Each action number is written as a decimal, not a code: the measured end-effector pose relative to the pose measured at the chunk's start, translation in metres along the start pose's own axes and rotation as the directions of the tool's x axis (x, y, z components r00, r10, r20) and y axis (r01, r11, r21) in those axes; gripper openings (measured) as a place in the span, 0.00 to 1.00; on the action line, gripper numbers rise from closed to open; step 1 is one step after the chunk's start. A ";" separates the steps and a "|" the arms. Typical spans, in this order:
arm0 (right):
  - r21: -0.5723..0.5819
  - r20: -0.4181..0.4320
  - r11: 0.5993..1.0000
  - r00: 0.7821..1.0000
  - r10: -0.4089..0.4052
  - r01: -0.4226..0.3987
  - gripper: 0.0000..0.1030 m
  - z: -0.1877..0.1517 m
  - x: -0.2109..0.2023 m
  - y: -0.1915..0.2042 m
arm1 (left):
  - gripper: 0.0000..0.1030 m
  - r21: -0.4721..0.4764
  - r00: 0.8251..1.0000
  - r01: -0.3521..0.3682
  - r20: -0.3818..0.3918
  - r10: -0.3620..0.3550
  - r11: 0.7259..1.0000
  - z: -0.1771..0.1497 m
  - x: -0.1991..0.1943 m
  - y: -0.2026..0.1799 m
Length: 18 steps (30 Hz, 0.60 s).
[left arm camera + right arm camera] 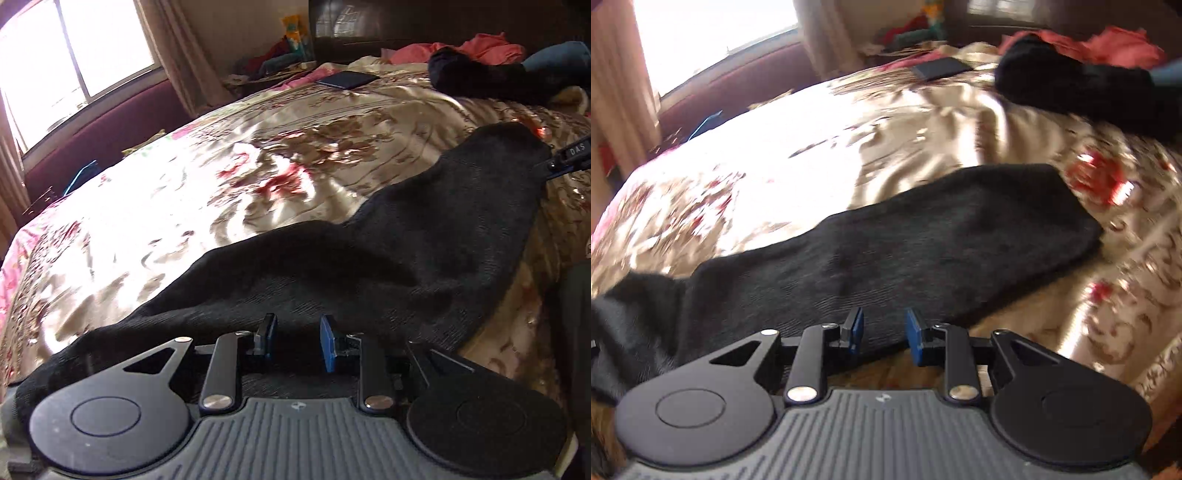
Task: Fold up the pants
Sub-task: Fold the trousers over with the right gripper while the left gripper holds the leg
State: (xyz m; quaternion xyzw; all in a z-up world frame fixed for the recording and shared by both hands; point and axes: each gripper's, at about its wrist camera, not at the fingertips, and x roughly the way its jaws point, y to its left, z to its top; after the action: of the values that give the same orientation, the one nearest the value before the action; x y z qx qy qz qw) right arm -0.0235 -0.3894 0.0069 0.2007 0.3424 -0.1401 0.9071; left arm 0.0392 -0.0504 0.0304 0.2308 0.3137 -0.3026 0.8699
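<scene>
Black pants point(369, 258) lie stretched across the floral satin bedspread point(184, 184) near its front edge. My left gripper point(297, 341) is open, its blue-padded fingers just over the near edge of the pants, holding nothing. In the right wrist view the pants point(923, 240) run from lower left to a squared end at the right. My right gripper point(884, 334) is open and empty over the near edge of the pants. Part of the right gripper point(570, 157) shows at the far right of the left wrist view, by the end of the pants.
A second black garment point(491, 79) and pink clothes point(480, 46) lie at the far side of the bed. A dark flat rectangular item point(347, 79) lies near the headboard. A window point(74, 55) and a maroon bench are at the left.
</scene>
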 end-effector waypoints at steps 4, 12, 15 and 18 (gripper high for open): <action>0.322 0.091 0.946 0.996 0.004 -0.033 0.28 0.010 0.001 -0.080 | 0.39 0.113 0.993 0.118 0.007 -0.120 0.986 0.036 0.023 -0.054; 0.522 0.165 0.837 0.982 0.092 -0.166 0.27 0.006 0.020 -0.134 | 0.40 0.209 0.979 0.201 -0.014 -0.202 0.957 0.069 0.043 -0.103; 0.539 0.207 0.819 0.973 0.099 -0.198 0.25 0.005 0.018 -0.144 | 0.40 0.204 0.972 0.231 -0.018 -0.232 0.951 0.076 0.054 -0.115; 0.540 0.191 0.826 0.979 0.068 -0.163 0.24 0.015 0.026 -0.145 | 0.40 0.216 0.967 0.250 -0.017 -0.253 0.944 0.082 0.063 -0.130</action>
State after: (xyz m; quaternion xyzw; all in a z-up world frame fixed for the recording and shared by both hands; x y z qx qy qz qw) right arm -0.0526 -0.5276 -0.0395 0.4624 0.1990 -0.1936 0.8421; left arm 0.0243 -0.2148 0.0170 0.2805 0.3012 -0.4446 0.7956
